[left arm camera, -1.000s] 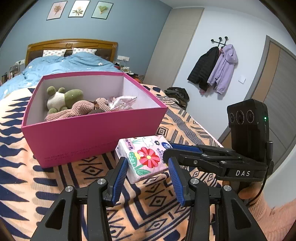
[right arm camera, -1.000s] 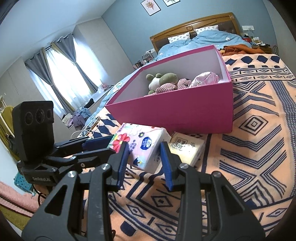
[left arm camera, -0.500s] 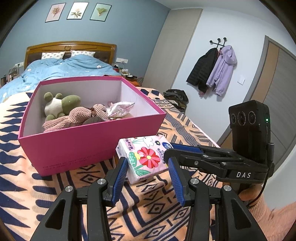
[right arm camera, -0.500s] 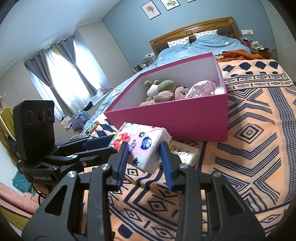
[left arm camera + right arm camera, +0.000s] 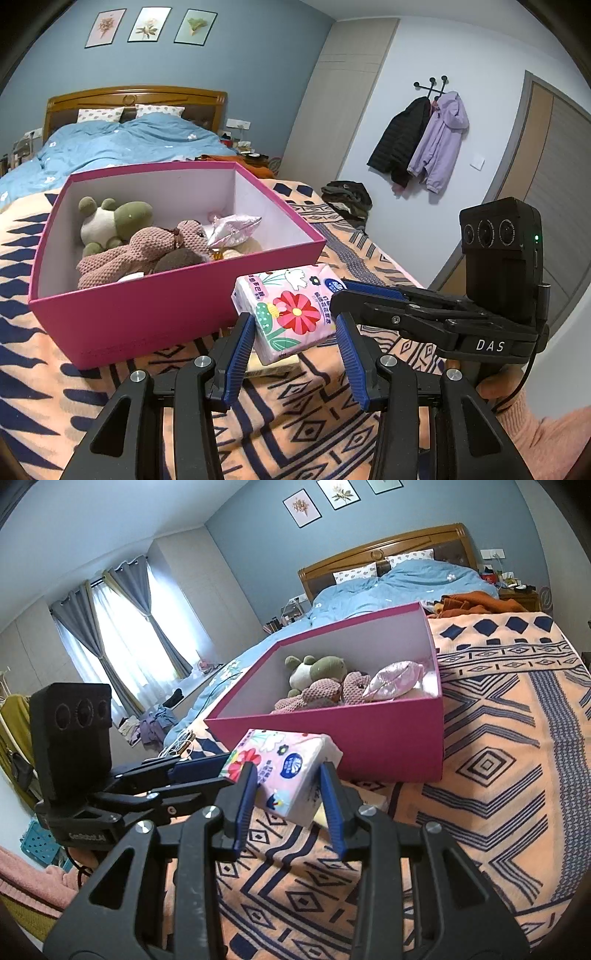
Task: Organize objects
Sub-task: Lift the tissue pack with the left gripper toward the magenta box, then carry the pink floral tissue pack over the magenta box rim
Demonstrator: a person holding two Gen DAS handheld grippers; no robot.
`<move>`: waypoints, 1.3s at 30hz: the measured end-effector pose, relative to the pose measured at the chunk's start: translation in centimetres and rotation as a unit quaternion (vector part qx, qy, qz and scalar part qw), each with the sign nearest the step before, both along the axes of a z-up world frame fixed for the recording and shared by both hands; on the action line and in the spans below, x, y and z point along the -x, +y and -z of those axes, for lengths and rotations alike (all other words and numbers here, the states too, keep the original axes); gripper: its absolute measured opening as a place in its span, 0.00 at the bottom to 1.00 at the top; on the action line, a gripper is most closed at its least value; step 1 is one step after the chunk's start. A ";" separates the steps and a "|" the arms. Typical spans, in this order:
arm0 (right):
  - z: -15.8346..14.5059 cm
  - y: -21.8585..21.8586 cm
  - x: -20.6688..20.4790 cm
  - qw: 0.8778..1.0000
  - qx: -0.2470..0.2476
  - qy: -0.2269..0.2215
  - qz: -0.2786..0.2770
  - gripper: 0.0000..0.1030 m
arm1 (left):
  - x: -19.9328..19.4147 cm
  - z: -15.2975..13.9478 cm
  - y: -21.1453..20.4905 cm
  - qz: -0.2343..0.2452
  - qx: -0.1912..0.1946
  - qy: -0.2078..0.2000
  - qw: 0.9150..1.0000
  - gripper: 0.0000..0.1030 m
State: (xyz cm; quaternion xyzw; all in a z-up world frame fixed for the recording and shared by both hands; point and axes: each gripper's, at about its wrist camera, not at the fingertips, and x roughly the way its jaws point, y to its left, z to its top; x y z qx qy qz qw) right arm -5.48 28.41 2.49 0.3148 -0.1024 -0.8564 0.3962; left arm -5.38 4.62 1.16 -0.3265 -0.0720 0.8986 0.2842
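A tissue pack (image 5: 295, 291) with a red flower print hangs tilted just above the patterned blanket, in front of the pink box (image 5: 147, 306). My left gripper (image 5: 293, 323) is shut on its near end. From the right, my right gripper (image 5: 341, 291) clamps the same pack. In the right wrist view the tissue pack (image 5: 291, 753) sits between the blue pads of my right gripper (image 5: 288, 773), and my left gripper (image 5: 221, 771) holds its left end. The pink box (image 5: 369, 738) holds a green frog plush (image 5: 110, 221), a pink knitted toy (image 5: 140, 251) and a shiny pink pouch (image 5: 232, 229).
A yellowish flat pack (image 5: 275, 365) lies on the blanket under the lifted tissues, also partly visible as the yellowish pack (image 5: 373, 797). Behind the box lies a blue duvet (image 5: 122, 144). Coats (image 5: 421, 144) hang on the right wall, and a person's pink sleeve (image 5: 546, 443) is at the lower right.
Both grippers with the tissue pack have risen slightly. The box sits lower in both views, more of its inside shows, and the yellowish pack now shows beneath the tissues.
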 end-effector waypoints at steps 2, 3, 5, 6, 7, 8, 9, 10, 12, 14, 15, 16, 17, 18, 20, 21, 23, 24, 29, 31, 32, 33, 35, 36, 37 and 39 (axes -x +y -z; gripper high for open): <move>-0.2 0.1 0.2 1.000 0.000 0.002 0.002 0.37 | 0.2 -0.1 0.2 0.000 0.002 0.001 1.000 0.44; -0.2 0.2 0.3 1.000 0.000 0.003 0.002 0.37 | 0.2 -0.1 0.3 0.000 0.002 0.001 1.000 0.44; -0.4 0.3 0.5 1.000 0.001 0.004 0.004 0.37 | 0.3 -0.1 0.4 -0.001 0.004 0.001 1.000 0.44; -0.4 0.3 0.6 1.000 0.001 0.004 0.004 0.37 | 0.5 -0.1 0.5 -0.002 0.004 0.001 1.000 0.44; -0.5 0.4 0.7 1.000 0.002 0.004 0.003 0.37 | 0.5 -0.2 0.5 -0.002 0.004 0.001 1.000 0.44; -0.5 0.4 0.8 1.000 0.003 0.003 0.003 0.37 | 0.6 -0.2 0.5 -0.003 0.004 0.001 1.000 0.44; -0.5 0.4 0.9 1.000 0.002 0.004 0.003 0.37 | 0.7 -0.3 0.6 -0.003 0.004 0.001 1.000 0.44; -0.6 0.5 0.9 1.000 0.002 0.004 0.004 0.37 | 0.8 -0.3 0.6 -0.004 0.005 0.002 1.000 0.44; -0.7 0.5 1.0 1.000 0.000 0.006 0.004 0.37 | 1.0 -0.4 0.6 -0.004 0.005 0.004 1.000 0.44; -0.8 0.5 1.1 1.000 0.000 0.007 0.004 0.37 | 1.1 -0.5 0.6 -0.004 0.005 0.004 1.000 0.44; -0.8 0.5 1.1 1.000 0.000 0.008 0.004 0.37 | 1.2 -0.6 0.7 -0.003 0.005 0.004 1.000 0.44; -0.9 0.6 1.2 1.000 0.000 0.009 0.004 0.37 | 1.2 -0.6 0.8 -0.003 0.006 0.005 1.000 0.44; -0.9 0.6 1.3 1.000 0.001 0.008 0.005 0.37 | 1.2 -0.7 0.8 -0.003 0.007 0.006 1.000 0.44; -0.9 0.6 1.3 1.000 0.001 0.009 0.005 0.37 | 1.3 -0.8 0.9 -0.003 0.007 0.007 1.000 0.44; -1.0 0.7 1.5 1.000 0.001 0.010 0.006 0.37 | 1.3 -0.8 0.9 -0.003 0.007 0.008 1.000 0.44; -1.0 0.7 1.5 1.000 0.002 0.010 0.006 0.37 | 1.4 -0.9 0.9 -0.002 0.007 0.008 1.000 0.44; -1.1 0.7 1.6 1.000 0.001 0.011 0.007 0.37 | 1.5 -1.0 0.9 -0.002 0.007 0.009 1.000 0.44; -1.1 0.8 1.6 1.000 0.001 0.012 0.007 0.37 | 1.5 -1.0 1.0 -0.002 0.007 0.010 1.000 0.44; -1.3 0.9 1.8 1.000 0.002 0.014 0.008 0.37 | 1.8 -1.1 1.0 -0.002 0.006 0.011 1.000 0.44; -1.3 0.9 1.9 1.000 0.002 0.014 0.009 0.37 | 1.9 -1.2 1.0 -0.002 0.005 0.011 1.000 0.44; -1.4 0.9 1.9 1.000 0.002 0.015 0.009 0.37 | 1.9 -1.2 1.0 -0.002 0.005 0.011 1.000 0.44; -1.4 0.9 2.0 1.000 0.002 0.016 0.010 0.37 | 2.0 -1.3 1.0 -0.002 0.005 0.012 1.000 0.44; -1.6 0.9 2.0 1.000 0.002 0.017 0.010 0.37 | 2.1 -1.4 0.9 -0.002 0.004 0.013 1.000 0.44; -1.6 0.9 2.0 1.000 0.002 0.018 0.010 0.37 | 2.1 -1.4 0.9 -0.002 0.003 0.013 1.000 0.44; -1.7 0.9 2.1 1.000 0.002 0.018 0.010 0.37 | 2.1 -1.5 0.9 -0.003 0.004 0.015 1.000 0.44; -1.8 0.8 2.1 1.000 0.001 0.021 0.010 0.37 | 2.2 -1.6 0.9 -0.003 0.002 0.016 1.000 0.44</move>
